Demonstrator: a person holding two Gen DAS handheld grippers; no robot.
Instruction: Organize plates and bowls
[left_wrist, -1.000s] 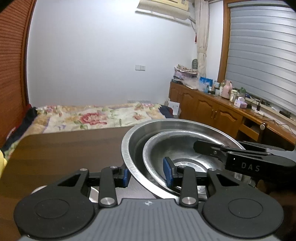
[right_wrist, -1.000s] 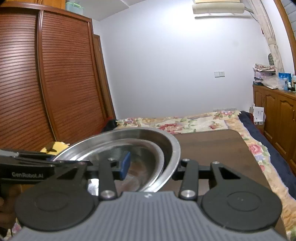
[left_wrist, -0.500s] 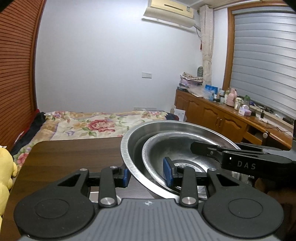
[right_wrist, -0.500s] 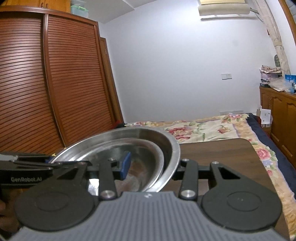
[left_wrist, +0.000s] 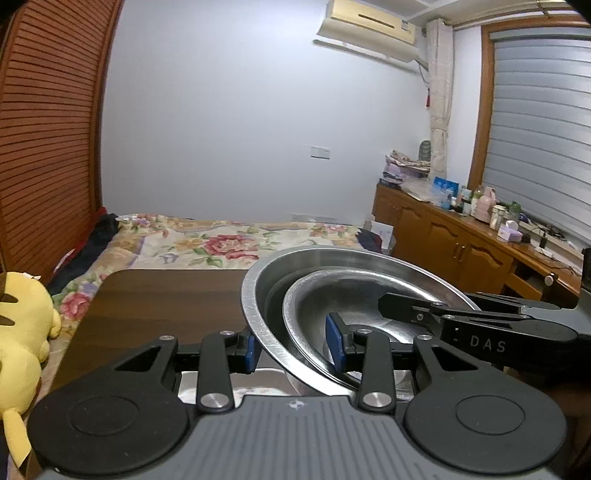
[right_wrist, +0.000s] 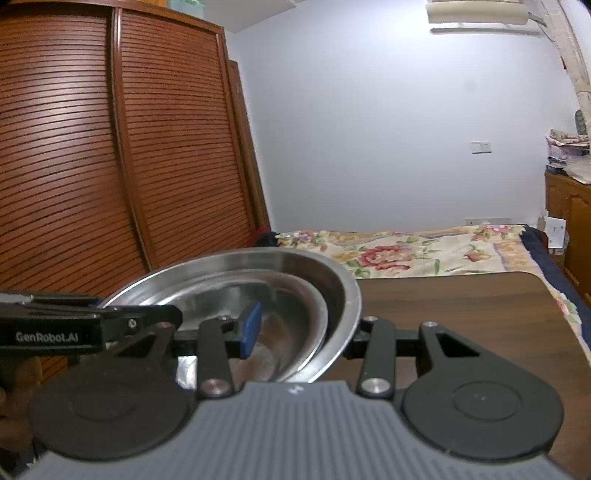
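Observation:
A large steel bowl (left_wrist: 258, 295) with a smaller steel bowl (left_wrist: 354, 295) nested inside is held above the dark wooden table (left_wrist: 162, 295). My left gripper (left_wrist: 293, 349) is shut on the stack's left rim, one blue pad outside and one inside. My right gripper (right_wrist: 303, 332) is shut on the opposite rim of the large bowl (right_wrist: 347, 295); the smaller bowl (right_wrist: 295, 317) shows inside. Each gripper's body shows in the other's view. Another steel piece (left_wrist: 229, 384) lies below, mostly hidden.
A bed with a floral cover (left_wrist: 221, 243) lies beyond the table. A yellow plush toy (left_wrist: 18, 332) sits at the left. A slatted wooden wardrobe (right_wrist: 110, 166) stands left; wooden cabinets with bottles (left_wrist: 461, 236) stand right.
Both grippers have risen with the nested bowls held between them; the table and bed sit lower in both views, and the plush toy has come into view at the left.

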